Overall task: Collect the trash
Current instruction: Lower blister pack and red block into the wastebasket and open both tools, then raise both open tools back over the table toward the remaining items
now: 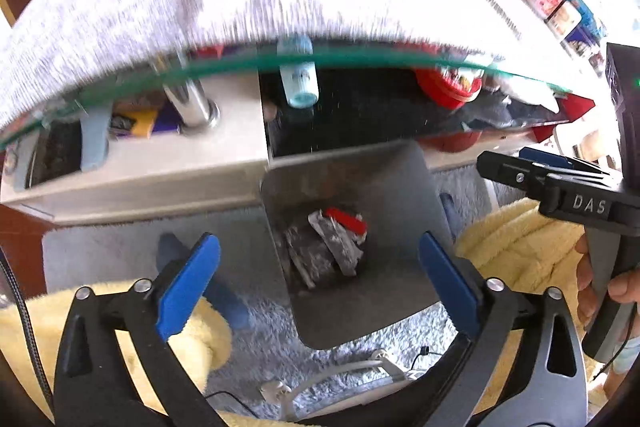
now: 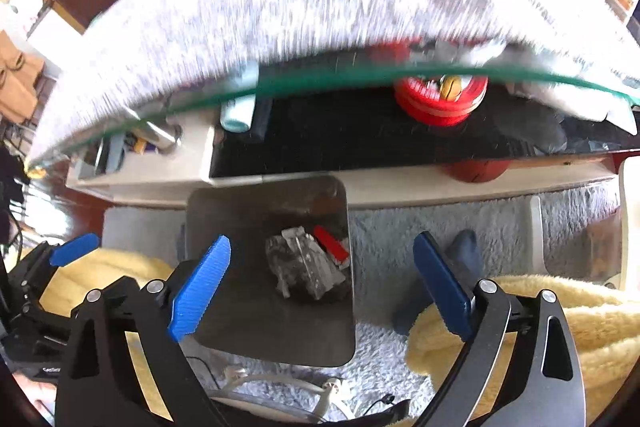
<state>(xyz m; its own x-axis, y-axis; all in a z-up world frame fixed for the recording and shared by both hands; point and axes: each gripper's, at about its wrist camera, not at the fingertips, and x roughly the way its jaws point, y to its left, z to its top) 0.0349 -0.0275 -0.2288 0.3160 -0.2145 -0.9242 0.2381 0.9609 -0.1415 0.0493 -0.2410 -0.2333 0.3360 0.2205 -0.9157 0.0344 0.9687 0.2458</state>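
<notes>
A grey rounded bin (image 1: 360, 179) stands on the floor against the low table. At its bottom lie crumpled silvery wrappers and a red wrapper (image 1: 332, 247). My left gripper (image 1: 316, 255) hovers over the bin, open, its blue pads wide apart with nothing between them. My right gripper (image 1: 504, 157) shows at the right edge, held by a hand. In the right wrist view my right gripper (image 2: 324, 247) is open and empty over the same bin (image 2: 248, 211) and its trash (image 2: 308, 263). My left gripper (image 2: 68, 255) shows at the far left.
A glass tabletop with a green edge (image 1: 320, 61) juts over the bin's far side. A red tin (image 2: 440, 99) and a pale blue bottle (image 1: 298, 79) sit beneath it. Yellow fleece legs (image 1: 516, 247), blue socks (image 2: 460, 259) and a white cable (image 2: 280, 379) lie on the grey rug.
</notes>
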